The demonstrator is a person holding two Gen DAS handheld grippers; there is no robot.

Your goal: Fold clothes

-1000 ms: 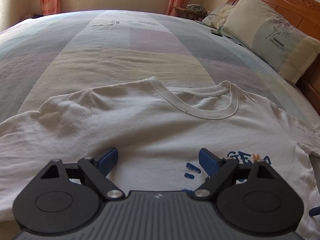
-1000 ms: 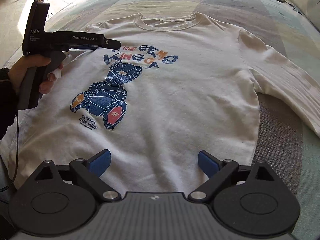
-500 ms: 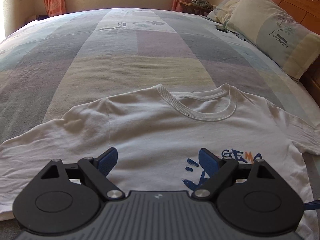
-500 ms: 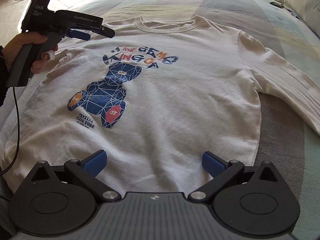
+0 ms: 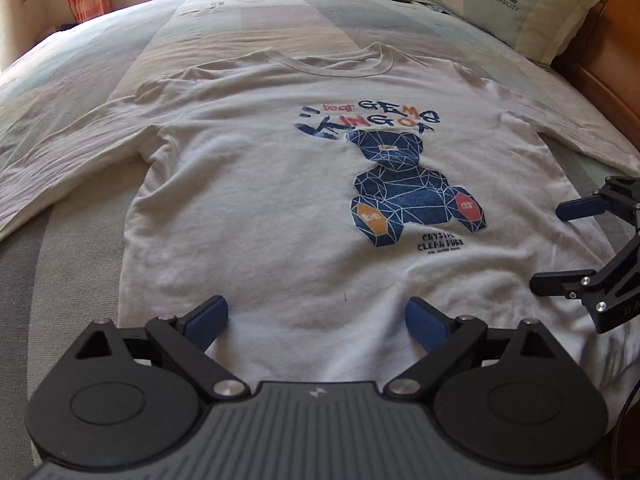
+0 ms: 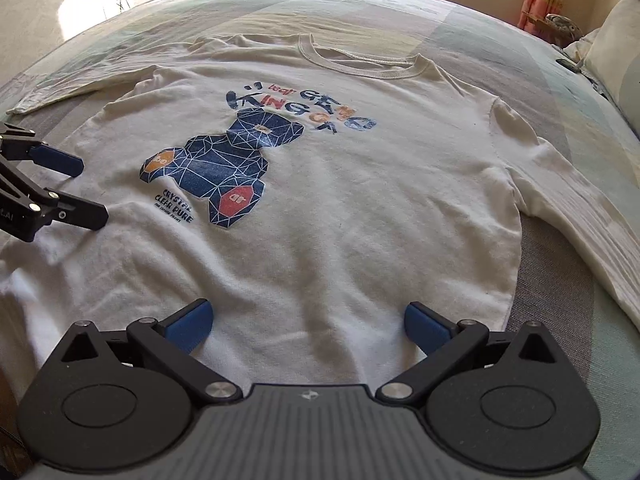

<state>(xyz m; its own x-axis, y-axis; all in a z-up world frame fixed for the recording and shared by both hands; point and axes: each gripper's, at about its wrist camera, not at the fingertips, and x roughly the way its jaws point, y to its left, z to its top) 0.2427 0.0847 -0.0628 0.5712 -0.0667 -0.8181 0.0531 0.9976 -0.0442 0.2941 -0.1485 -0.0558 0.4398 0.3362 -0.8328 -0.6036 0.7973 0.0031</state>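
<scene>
Two grippers hang over a white long-sleeved shirt spread flat, print up, on the bed, collar toward twelve o'clock and both sleeves stretched out to the sides. Near its hem, the left gripper has just been spreading its jaws; they stand wide apart with only flat cloth below, nothing grasped. At about three o'clock from it the right gripper is likewise released above the hem. A pillow lies at the headboard, around one o'clock.
</scene>
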